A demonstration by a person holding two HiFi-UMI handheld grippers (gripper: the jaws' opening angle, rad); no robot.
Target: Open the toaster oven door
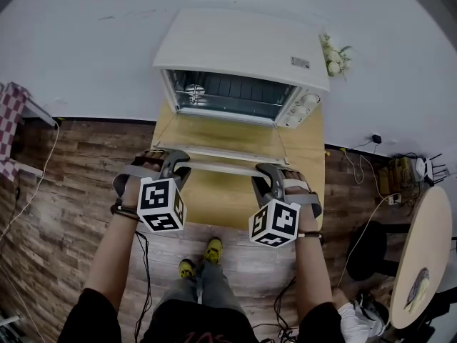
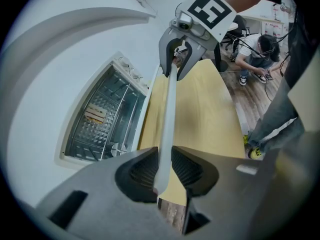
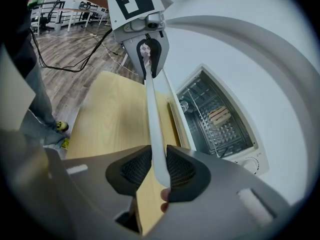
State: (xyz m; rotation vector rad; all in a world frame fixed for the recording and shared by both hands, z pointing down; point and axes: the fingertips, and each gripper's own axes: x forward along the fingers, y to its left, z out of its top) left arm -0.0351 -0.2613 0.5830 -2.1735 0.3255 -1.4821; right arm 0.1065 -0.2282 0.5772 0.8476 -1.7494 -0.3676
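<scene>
**Desk:** What fills the frame, biggest first?

**Photographer:** A wood-plank floor [image 1: 71,191], then a pale wooden table [image 1: 303,156] standing against a white wall. At the back of the table stands a white toaster oven [image 1: 243,45], its mouth facing the person.

**Desk:** And the door?

**Photographer:** The glass door [image 1: 225,136] is open, swung down and out toward the person, so the oven's inside shows. The door handle [image 1: 221,167], a long pale bar, runs along its near edge.

**Desk:** The tongs?

**Photographer:** Both grip that bar. The left gripper [image 1: 173,161] holds its left end, jaws part-way closed with the ribbed pads pressed on either side of the bar. The right gripper [image 1: 265,174] clamps the right end the same way.

**Desk:** Smaller details?

**Photographer:** A slice of bread [image 3: 220,115] lies on the wire rack inside. The control knobs [image 1: 303,106] sit at the oven's right, and a small bunch of flowers [image 1: 334,57] stands just beside it.
</scene>
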